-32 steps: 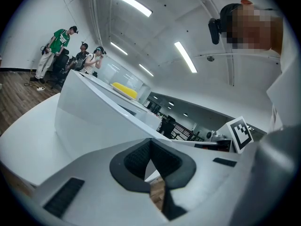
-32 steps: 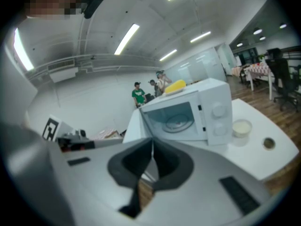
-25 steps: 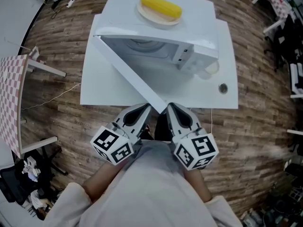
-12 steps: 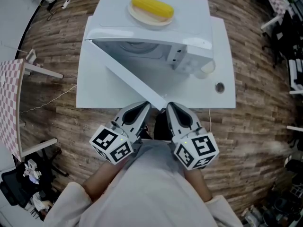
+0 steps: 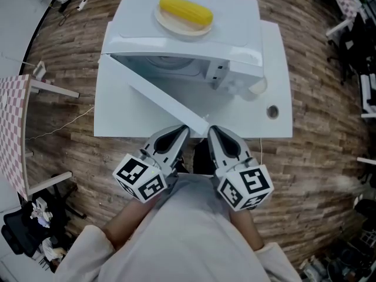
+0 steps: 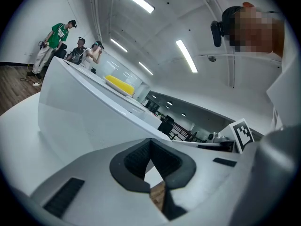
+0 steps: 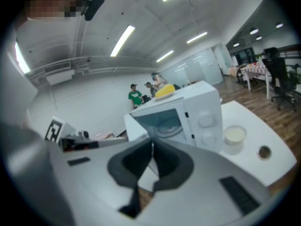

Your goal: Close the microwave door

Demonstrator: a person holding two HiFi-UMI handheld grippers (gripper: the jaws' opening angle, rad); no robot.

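The microwave door (image 5: 154, 94) stood wide open, hinged at the left of the microwave (image 5: 238, 51), its free edge near my left gripper (image 5: 183, 131) and right gripper (image 5: 212, 131), both pinched together on nothing. I judged it light, rigid and slick, best pushed flat near that edge. The cavity showed only its turntable (image 5: 176, 62); a corn cob (image 5: 185, 10) lay on a plate (image 5: 165, 23) on top.
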